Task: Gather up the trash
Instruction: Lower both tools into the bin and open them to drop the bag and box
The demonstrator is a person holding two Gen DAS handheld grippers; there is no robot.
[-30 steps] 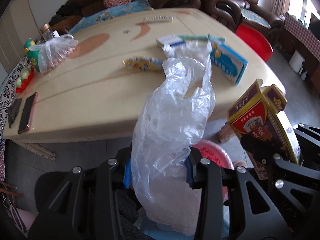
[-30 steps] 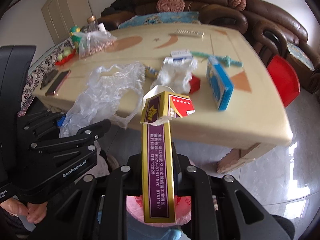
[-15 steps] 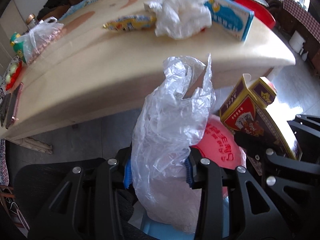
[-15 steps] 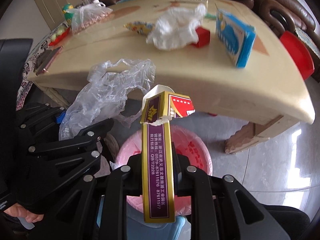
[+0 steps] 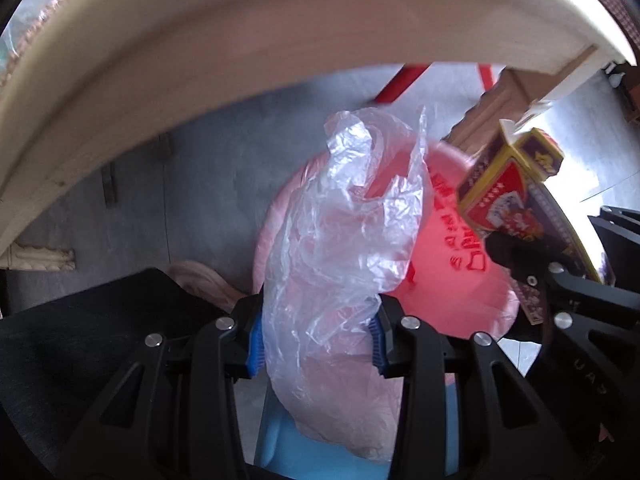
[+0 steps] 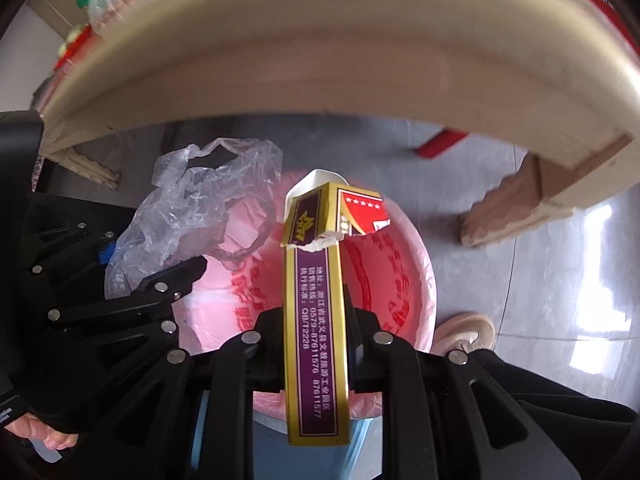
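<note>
Under the table edge [image 5: 280,40], left claw [image 5: 316,340] clamping crumpled clear bag [image 5: 344,216], right claw [image 6: 314,352] torn purple-gold box [image 6: 314,320].

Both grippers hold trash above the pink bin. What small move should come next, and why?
Probably open the right gripper: its card box hangs directly over the pink-lined bin. The left gripper with the plastic bag could release too.

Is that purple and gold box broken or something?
Yes. The card box clamped in the right hand-held gripper is torn open at its top end: the flap is ragged, with white torn cardboard showing. It hangs over the pink-lined bin.
</note>
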